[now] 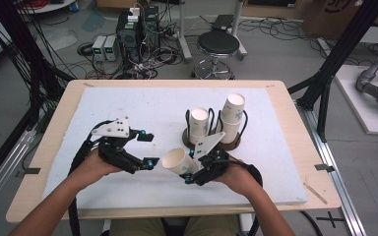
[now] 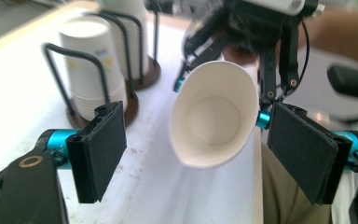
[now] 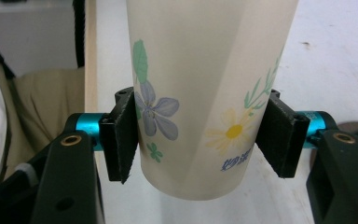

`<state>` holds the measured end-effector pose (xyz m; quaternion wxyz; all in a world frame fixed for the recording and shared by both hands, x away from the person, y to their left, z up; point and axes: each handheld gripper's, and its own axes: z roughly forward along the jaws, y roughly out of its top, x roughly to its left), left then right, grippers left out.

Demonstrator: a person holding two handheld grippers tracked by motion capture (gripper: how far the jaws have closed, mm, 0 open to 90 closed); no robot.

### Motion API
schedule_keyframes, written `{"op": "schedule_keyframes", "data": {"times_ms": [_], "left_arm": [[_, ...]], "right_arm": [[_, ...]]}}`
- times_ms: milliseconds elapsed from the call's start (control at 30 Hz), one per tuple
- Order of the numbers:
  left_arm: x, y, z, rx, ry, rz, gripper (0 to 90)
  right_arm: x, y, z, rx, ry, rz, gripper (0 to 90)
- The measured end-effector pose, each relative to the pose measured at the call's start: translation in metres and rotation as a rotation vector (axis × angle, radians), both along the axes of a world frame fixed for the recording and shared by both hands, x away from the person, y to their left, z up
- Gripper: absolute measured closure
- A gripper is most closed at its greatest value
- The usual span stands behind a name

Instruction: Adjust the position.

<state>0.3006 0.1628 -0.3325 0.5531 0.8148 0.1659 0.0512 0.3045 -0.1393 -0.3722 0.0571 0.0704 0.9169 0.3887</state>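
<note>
Cup lies tilted above the table's near edge, pinched near its base by your right gripper; mouth faces your left gripper, whose jaws stand spread, empty, just beside.

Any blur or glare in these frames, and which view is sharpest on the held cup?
Right gripper view: paper cup sharp, flower print legible, background soft. Left gripper view: right gripper blurred at top, cup stacks washed out by glare. High view: soft overall, even light, faint shadows on the white mat.

The right gripper grips a paper cup beside the open left gripper.
</note>
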Motion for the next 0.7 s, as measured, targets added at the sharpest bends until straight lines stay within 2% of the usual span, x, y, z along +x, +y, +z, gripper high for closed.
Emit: {"op": "schedule_keyframes", "data": {"times_ms": [233,300,333,400,467,600,700], "left_arm": [[-0.001,0.018,-0.019,-0.098,-0.020,0.111,17.8],[-0.002,0.024,-0.025,-0.131,-0.029,0.136,17.8],[-0.002,0.027,-0.027,-0.146,-0.034,0.156,17.8],[-0.002,0.032,-0.032,-0.174,-0.045,0.194,17.8],[-0.002,0.038,-0.038,-0.206,-0.058,0.229,17.8],[-0.003,0.047,-0.048,-0.248,-0.061,0.279,18.1],[-0.003,0.052,-0.057,-0.259,-0.067,0.304,18.1]], "right_arm": [[-0.005,-0.026,-0.008,0.110,-0.027,-0.069,37.3],[-0.006,-0.032,-0.010,0.151,-0.036,-0.078,37.3],[-0.008,-0.036,-0.011,0.168,-0.046,-0.102,37.2],[-0.009,-0.042,-0.012,0.212,-0.047,-0.104,37.2],[-0.010,-0.050,-0.013,0.251,-0.055,-0.144,37.1],[-0.013,-0.064,-0.017,0.312,-0.070,-0.195,37.0],[-0.014,-0.073,-0.018,0.342,-0.077,-0.223,37.0]]}}
